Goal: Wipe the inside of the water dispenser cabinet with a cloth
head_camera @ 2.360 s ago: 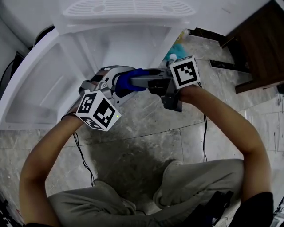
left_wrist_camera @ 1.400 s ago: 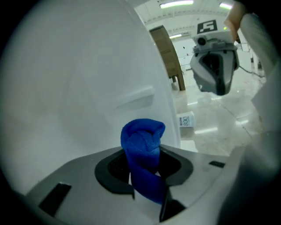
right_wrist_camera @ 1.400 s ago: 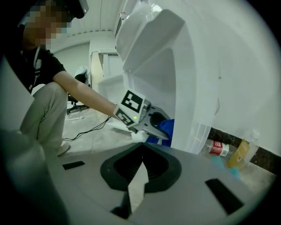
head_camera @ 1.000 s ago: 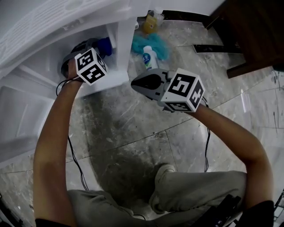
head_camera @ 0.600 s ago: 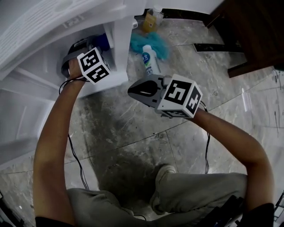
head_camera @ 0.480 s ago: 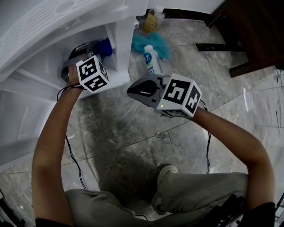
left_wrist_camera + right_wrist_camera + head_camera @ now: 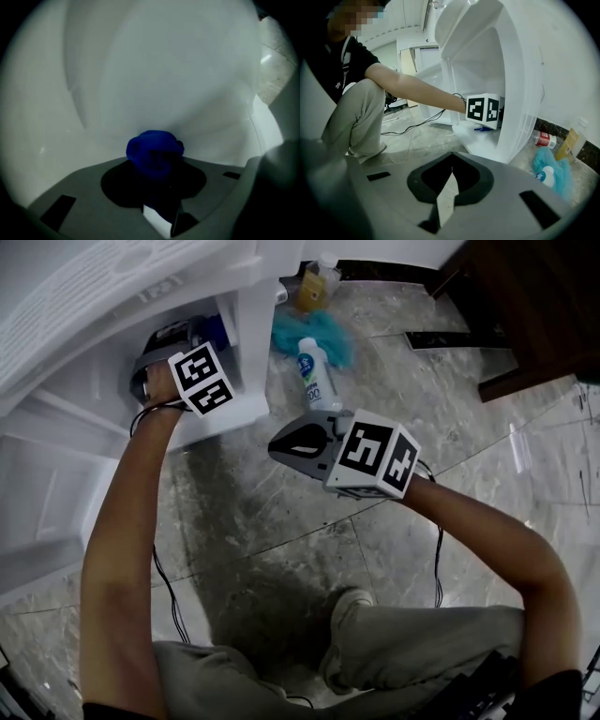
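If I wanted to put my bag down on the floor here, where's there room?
The widest bare floor lies between the right gripper and the dark wooden furniture. Another patch lies between the cabinet and the person's shoe. It's crowded by the cabinet's corner: white bottle, teal cloth, yellow bottle.

Narrow cabinet (image 7: 249,352) walls hem the opening; open floor (image 7: 281,512) lies before it, white bottle (image 7: 314,371) and teal rag (image 7: 291,329) alongside.
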